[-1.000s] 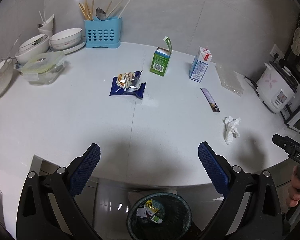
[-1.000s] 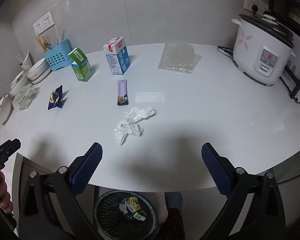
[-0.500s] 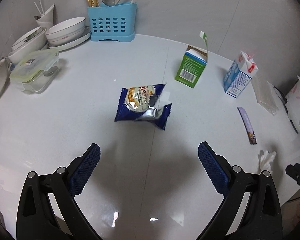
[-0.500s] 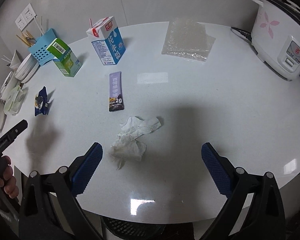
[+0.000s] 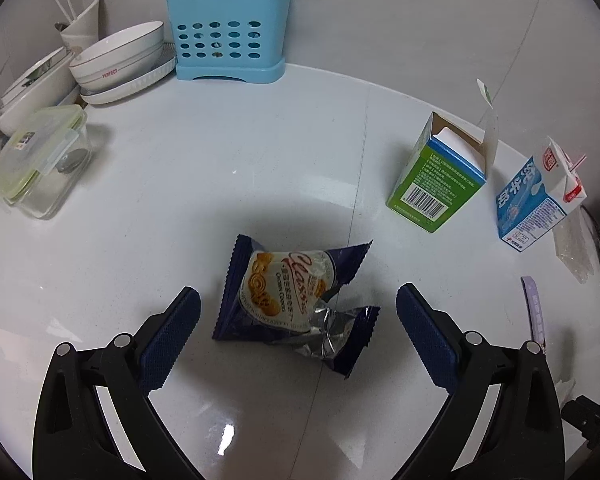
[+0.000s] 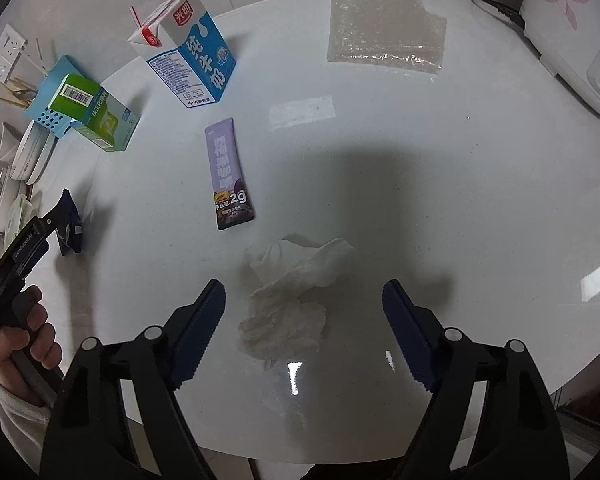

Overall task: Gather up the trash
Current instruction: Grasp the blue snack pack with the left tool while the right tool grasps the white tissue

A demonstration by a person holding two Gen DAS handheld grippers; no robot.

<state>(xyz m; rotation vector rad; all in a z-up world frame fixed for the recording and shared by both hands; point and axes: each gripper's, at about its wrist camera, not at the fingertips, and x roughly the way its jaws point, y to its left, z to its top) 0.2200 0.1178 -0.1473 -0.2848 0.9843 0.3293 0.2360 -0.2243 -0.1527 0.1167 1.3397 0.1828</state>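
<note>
Left-wrist view, left to right: lidded food container (image 5: 36,160), stacked bowls (image 5: 116,60), blue utensil caddy (image 5: 228,36), then the left gripper (image 5: 298,320), jaws wide and untouching, straddling a torn dark-blue cookie wrapper (image 5: 292,304) lying on the white countertop (image 5: 220,184); green carton (image 5: 440,176) and milk carton (image 5: 540,204) stand beyond it to the right. Right-wrist view: a hand (image 6: 16,344) at the left edge; purple sachet (image 6: 228,176) lies flat; right gripper (image 6: 304,324), jaws closing, brackets the crumpled tissue (image 6: 288,300) without pad contact; clear plastic bag (image 6: 384,24) and rice cooker (image 6: 572,36) behind.
</note>
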